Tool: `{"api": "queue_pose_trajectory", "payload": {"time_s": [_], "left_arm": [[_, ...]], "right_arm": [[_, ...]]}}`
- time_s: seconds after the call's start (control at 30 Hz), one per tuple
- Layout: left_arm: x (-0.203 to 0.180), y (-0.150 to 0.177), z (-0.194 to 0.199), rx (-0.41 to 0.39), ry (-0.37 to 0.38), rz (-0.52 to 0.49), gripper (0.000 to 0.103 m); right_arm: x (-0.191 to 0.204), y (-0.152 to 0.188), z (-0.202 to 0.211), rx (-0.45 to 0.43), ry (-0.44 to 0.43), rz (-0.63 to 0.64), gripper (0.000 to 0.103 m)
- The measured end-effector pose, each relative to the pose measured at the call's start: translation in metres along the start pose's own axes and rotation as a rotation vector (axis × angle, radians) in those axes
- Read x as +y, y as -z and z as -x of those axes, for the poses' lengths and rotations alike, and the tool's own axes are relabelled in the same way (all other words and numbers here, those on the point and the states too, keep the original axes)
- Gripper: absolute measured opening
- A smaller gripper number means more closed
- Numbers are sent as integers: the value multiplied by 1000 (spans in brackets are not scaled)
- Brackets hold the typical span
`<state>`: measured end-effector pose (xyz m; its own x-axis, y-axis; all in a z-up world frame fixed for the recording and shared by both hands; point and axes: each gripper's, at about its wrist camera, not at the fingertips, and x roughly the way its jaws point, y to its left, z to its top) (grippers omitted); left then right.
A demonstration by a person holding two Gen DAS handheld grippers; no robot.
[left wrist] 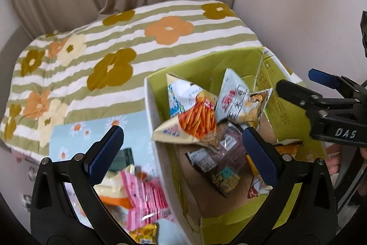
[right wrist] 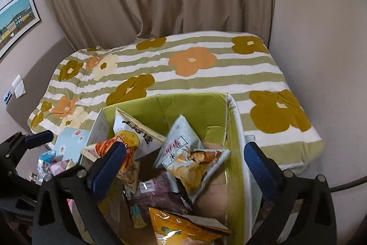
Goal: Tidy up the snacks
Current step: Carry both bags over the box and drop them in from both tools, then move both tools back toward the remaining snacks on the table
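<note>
Inside the green box (right wrist: 197,107) the snack bags (right wrist: 192,160) lie heaped, with more loose on the bedspread (left wrist: 142,38) to its left, a pink packet (left wrist: 146,199) among them (light, crinkly, slippery; best pinched at a sealed edge). Both the left gripper (left wrist: 181,148) and right gripper (right wrist: 183,167) stand wide apart, empty.

Pink snack packet (left wrist: 146,196) motion-blurred, yellow packet (left wrist: 144,233) cut by lower edge, box (right wrist: 236,176) floor largely hidden under bags
</note>
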<state>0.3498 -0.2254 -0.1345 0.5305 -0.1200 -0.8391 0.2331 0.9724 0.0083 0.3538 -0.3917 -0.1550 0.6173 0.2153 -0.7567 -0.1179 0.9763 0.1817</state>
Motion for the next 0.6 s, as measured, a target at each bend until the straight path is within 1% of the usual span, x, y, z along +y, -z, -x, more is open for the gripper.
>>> {"api": "queue_pose_trajectory", "payload": {"time_s": [0.1, 0.27, 0.47, 0.6], "left_arm": [[5, 9, 8, 0, -4, 35, 102], [12, 19, 26, -23, -33, 78, 102], [28, 42, 59, -46, -113, 141, 102], [46, 61, 89, -75, -165, 174, 102]], "right_arm": [[-1, 1, 6, 11, -19, 5, 102], [5, 3, 20, -4, -26, 74, 102], [22, 2, 43, -45, -57, 158, 102], [40, 0, 58, -74, -104, 182, 102]]}}
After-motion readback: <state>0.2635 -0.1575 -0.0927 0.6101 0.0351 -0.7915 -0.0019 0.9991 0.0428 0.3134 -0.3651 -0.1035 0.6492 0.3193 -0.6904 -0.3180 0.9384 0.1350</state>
